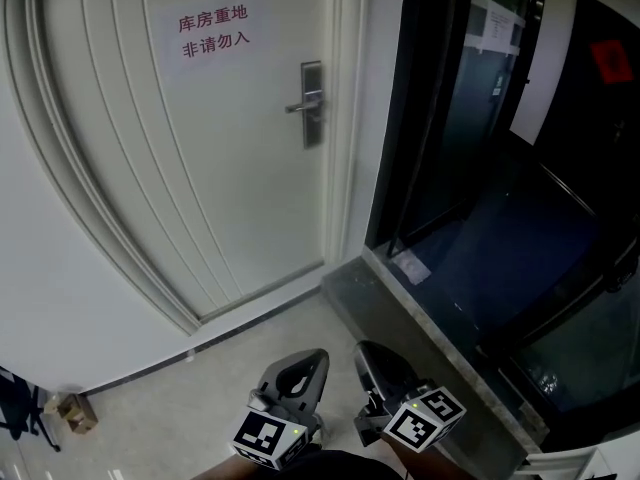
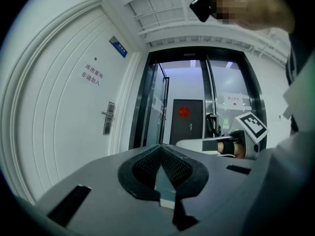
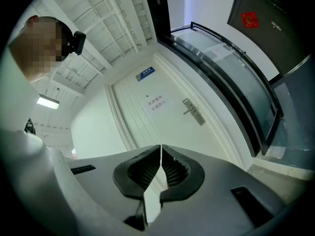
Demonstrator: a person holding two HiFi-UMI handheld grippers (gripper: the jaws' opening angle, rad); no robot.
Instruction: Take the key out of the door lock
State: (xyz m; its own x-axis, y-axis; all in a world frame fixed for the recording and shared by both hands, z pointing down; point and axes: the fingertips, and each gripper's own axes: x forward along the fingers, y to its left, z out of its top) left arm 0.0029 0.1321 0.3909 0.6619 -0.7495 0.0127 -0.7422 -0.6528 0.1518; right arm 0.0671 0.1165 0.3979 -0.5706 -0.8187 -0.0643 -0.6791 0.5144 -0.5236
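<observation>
A white door [image 1: 200, 148] carries a metal lock plate with a lever handle [image 1: 312, 103] near its right edge. The same lock plate shows small in the left gripper view [image 2: 109, 118] and in the right gripper view [image 3: 194, 111]. A key in the lock is too small to make out. My left gripper [image 1: 303, 366] and right gripper [image 1: 372, 360] hang low and close to me, side by side, far from the door. Each has its jaws shut with nothing between them, seen in the left gripper view [image 2: 160, 147] and the right gripper view [image 3: 161, 147].
A notice in red characters [image 1: 213, 30] is stuck on the door. Right of it stand a black frame and glass panels [image 1: 450, 118] over a grey stone sill [image 1: 400, 298]. A small cardboard box [image 1: 75, 411] lies on the floor at the left. A dark door with a red decoration [image 2: 186, 122] faces down the corridor.
</observation>
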